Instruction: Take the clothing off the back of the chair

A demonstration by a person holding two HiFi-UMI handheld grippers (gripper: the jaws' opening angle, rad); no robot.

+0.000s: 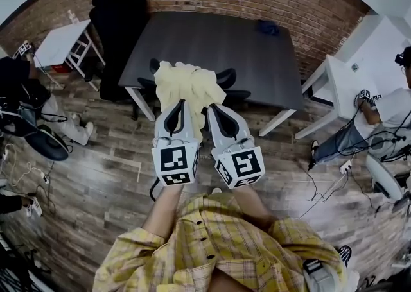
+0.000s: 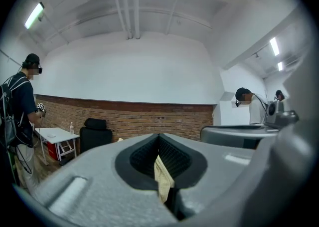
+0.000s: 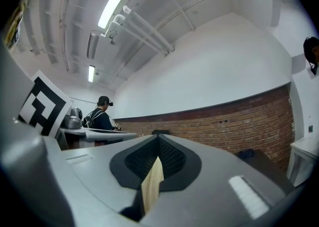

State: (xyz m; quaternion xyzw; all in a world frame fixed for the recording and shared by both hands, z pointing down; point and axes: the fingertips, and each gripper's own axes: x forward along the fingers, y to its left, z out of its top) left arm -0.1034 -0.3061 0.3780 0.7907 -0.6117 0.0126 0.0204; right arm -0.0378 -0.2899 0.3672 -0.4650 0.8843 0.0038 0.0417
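A pale yellow garment (image 1: 187,87) hangs bunched in front of a black chair (image 1: 228,85) that stands at the near edge of a dark table (image 1: 257,60). My left gripper (image 1: 178,106) and right gripper (image 1: 214,107) sit side by side at its lower part, both level. In the left gripper view the left gripper (image 2: 160,163) is shut, with a strip of the yellow cloth (image 2: 162,177) pinched between its pads. In the right gripper view the right gripper (image 3: 157,163) is shut too, with a ribbed fold of the cloth (image 3: 151,186) clamped in it.
A black office chair (image 1: 115,21) stands at the table's far left corner, beside a small white table (image 1: 61,43). Another white table (image 1: 350,85) is on the right. People sit or stand at both sides, with cables on the wooden floor (image 1: 96,181). A dark blue object (image 1: 268,27) lies on the table.
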